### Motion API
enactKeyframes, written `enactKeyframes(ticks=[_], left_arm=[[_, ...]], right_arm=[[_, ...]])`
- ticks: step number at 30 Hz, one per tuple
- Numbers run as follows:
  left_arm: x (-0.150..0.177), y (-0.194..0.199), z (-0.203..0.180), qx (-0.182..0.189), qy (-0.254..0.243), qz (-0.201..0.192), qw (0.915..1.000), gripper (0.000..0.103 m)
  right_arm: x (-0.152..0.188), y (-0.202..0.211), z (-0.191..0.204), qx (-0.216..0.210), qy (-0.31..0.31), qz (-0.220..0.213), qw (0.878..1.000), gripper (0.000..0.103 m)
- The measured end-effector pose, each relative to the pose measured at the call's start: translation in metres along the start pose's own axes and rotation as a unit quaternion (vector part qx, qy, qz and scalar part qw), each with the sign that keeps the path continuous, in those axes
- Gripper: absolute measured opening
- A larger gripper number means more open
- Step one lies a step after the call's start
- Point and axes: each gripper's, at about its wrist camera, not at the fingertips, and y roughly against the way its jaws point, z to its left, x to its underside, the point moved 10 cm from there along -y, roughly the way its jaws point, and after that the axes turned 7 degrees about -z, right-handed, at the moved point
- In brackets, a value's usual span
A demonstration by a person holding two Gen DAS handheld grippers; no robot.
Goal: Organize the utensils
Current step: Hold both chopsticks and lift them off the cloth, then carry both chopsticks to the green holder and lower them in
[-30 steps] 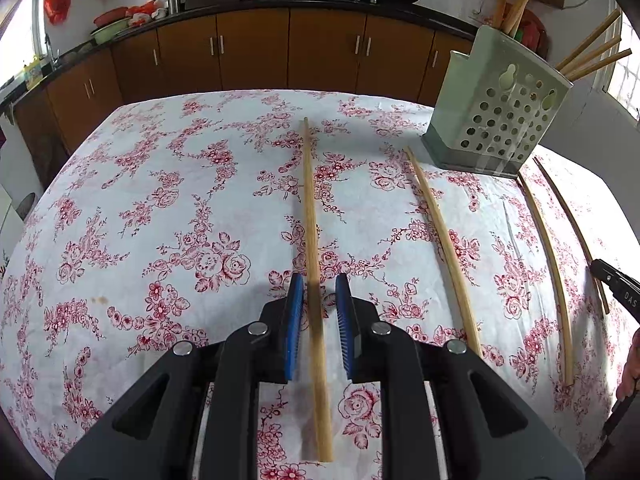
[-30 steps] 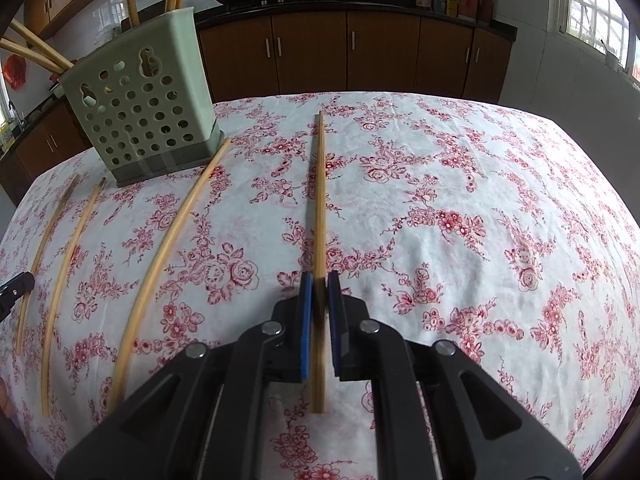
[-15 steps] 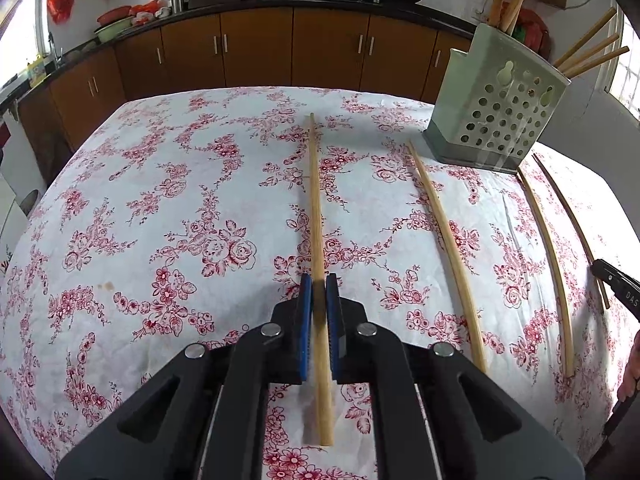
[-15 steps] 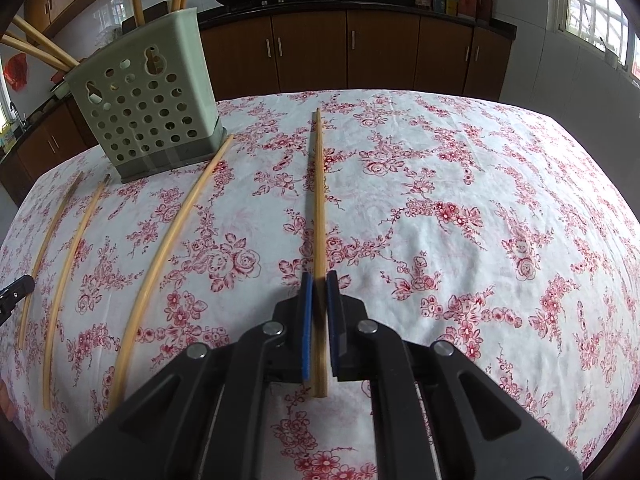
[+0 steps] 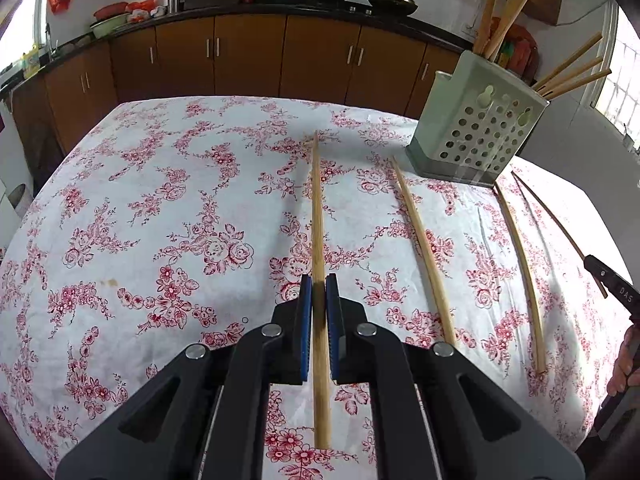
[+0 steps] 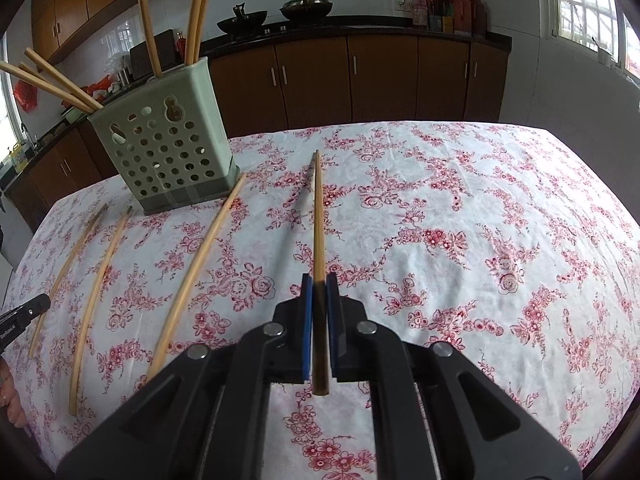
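Note:
My left gripper (image 5: 319, 280) is shut on a long wooden chopstick (image 5: 317, 216) and holds it lifted slightly off the floral tablecloth (image 5: 168, 216). My right gripper (image 6: 319, 280) is shut on another chopstick (image 6: 318, 216), raised above the cloth with its shadow to the left. A pale green perforated utensil holder (image 5: 476, 132) with several chopsticks standing in it sits at the far right in the left view and at the far left in the right wrist view (image 6: 168, 148). Three more chopsticks lie on the cloth, one just left of my right gripper (image 6: 200, 264).
Two of the loose chopsticks (image 5: 520, 264) lie near the table's right edge in the left view. The other gripper's tip (image 5: 608, 280) shows at the right edge. Brown kitchen cabinets (image 5: 248, 56) stand beyond the table's far edge.
My left gripper closed on its chopstick and lifted it. My right gripper, shut throughout, raised its chopstick higher off the cloth.

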Motion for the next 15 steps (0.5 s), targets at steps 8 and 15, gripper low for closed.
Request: enactKeyframes(ticks=[8,15], left_arm=[[-0.026,0.027,-0.003,0.013,0.006,-0.040,0.9991,0.007],[-0.046,0.048,-0.006,0.019,0.010,-0.073,0.9971,0.007]], right_arm=[[-0.015,0.019,-0.005,0.001,-0.006,-0.032,0.999,0.008],[-0.034,0.035,-0.006,-0.002,-0.012,-0.066,0.998,0.008]])
